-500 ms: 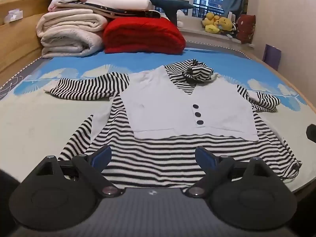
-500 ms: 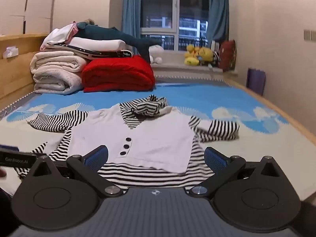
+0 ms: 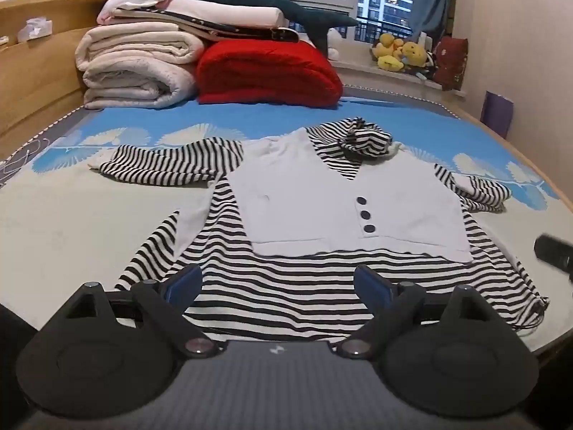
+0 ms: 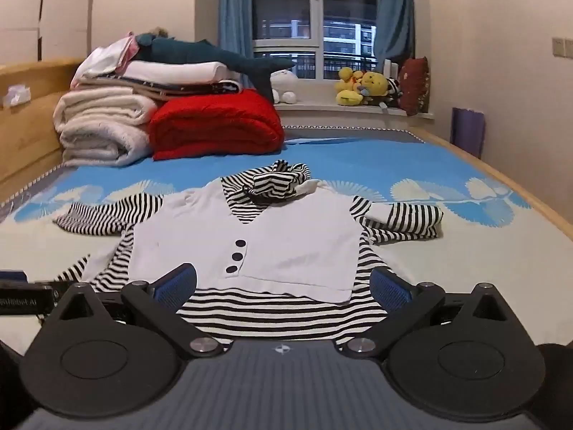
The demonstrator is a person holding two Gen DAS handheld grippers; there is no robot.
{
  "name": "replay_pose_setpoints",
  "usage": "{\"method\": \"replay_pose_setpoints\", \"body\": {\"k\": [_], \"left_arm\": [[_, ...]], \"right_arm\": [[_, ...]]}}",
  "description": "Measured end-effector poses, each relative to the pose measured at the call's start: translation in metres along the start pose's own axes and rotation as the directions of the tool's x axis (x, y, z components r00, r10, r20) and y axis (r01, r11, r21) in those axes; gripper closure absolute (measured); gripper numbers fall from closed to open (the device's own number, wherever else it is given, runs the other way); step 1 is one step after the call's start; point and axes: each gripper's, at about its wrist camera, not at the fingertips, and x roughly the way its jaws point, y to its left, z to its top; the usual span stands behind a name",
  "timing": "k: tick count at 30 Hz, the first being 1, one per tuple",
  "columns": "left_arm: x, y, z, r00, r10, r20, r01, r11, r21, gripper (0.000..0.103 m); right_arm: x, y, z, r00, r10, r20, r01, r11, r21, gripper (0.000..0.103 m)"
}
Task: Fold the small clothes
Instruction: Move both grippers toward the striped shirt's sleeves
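Note:
A small black-and-white striped top with a white vest front [image 3: 343, 208] and three dark buttons lies spread face up on the bed, its hood bunched at the collar. It also shows in the right wrist view [image 4: 286, 243]. One sleeve [image 3: 168, 165] stretches left, the other sleeve [image 3: 480, 193] is crumpled at the right. My left gripper [image 3: 279, 283] is open and empty just above the garment's near hem. My right gripper [image 4: 283, 283] is open and empty over the hem too. The right gripper's edge [image 3: 551, 254] shows at the far right of the left wrist view.
Folded white blankets [image 3: 136, 68] and a red quilt [image 3: 265, 71] are stacked at the bed's far end, with a dark plush shark on top. A wooden headboard [image 3: 32, 71] runs along the left. Stuffed toys [image 3: 397, 53] sit on the windowsill. The bed's edge lies right.
Both grippers have moved slightly forward and lower toward the garment's hem. The garment has not moved.

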Motion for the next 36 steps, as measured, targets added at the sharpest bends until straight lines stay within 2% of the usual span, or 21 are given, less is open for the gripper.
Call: {"method": "replay_pose_setpoints", "body": {"k": [1, 4, 6, 8, 11, 14, 24, 36], "left_arm": [[-0.001, -0.003, -0.004, 1.0, 0.019, -0.004, -0.019, 1.0, -0.02, 0.009], [0.001, 0.001, -0.003, 0.999, 0.018, -0.029, -0.019, 0.999, -0.048, 0.009], [0.002, 0.002, -0.003, 0.999, 0.015, -0.05, -0.019, 0.997, -0.068, 0.009], [0.004, 0.003, -0.004, 0.997, -0.002, -0.08, -0.003, 0.998, -0.07, 0.009], [0.004, 0.001, -0.007, 0.996, -0.014, -0.086, 0.009, 0.999, -0.054, 0.009], [0.005, -0.004, -0.007, 0.997, -0.006, -0.078, 0.005, 1.0, -0.009, 0.009], [0.02, -0.005, -0.003, 0.993, -0.016, -0.118, 0.012, 0.999, -0.031, 0.009], [0.029, -0.022, -0.001, 0.992, -0.036, -0.124, 0.036, 0.999, -0.009, 0.009]], "right_arm": [[0.003, 0.0, -0.002, 1.0, 0.014, -0.015, -0.014, 1.0, -0.02, 0.001], [0.013, 0.008, -0.009, 0.993, 0.08, -0.089, -0.084, 0.995, -0.047, 0.001], [0.015, 0.015, -0.011, 0.99, 0.089, -0.108, -0.096, 0.993, -0.062, 0.001], [0.019, 0.017, -0.014, 0.986, 0.118, -0.12, -0.125, 0.991, -0.055, 0.001], [0.027, 0.023, -0.018, 0.978, 0.144, -0.151, -0.152, 0.988, -0.04, 0.001], [0.037, 0.026, -0.019, 0.975, 0.131, -0.177, -0.138, 0.99, -0.028, 0.001], [0.057, 0.026, -0.023, 0.965, 0.081, -0.249, -0.085, 0.996, -0.008, 0.001], [0.058, 0.019, -0.023, 0.967, 0.042, -0.253, -0.049, 0.999, -0.022, 0.001]]}}
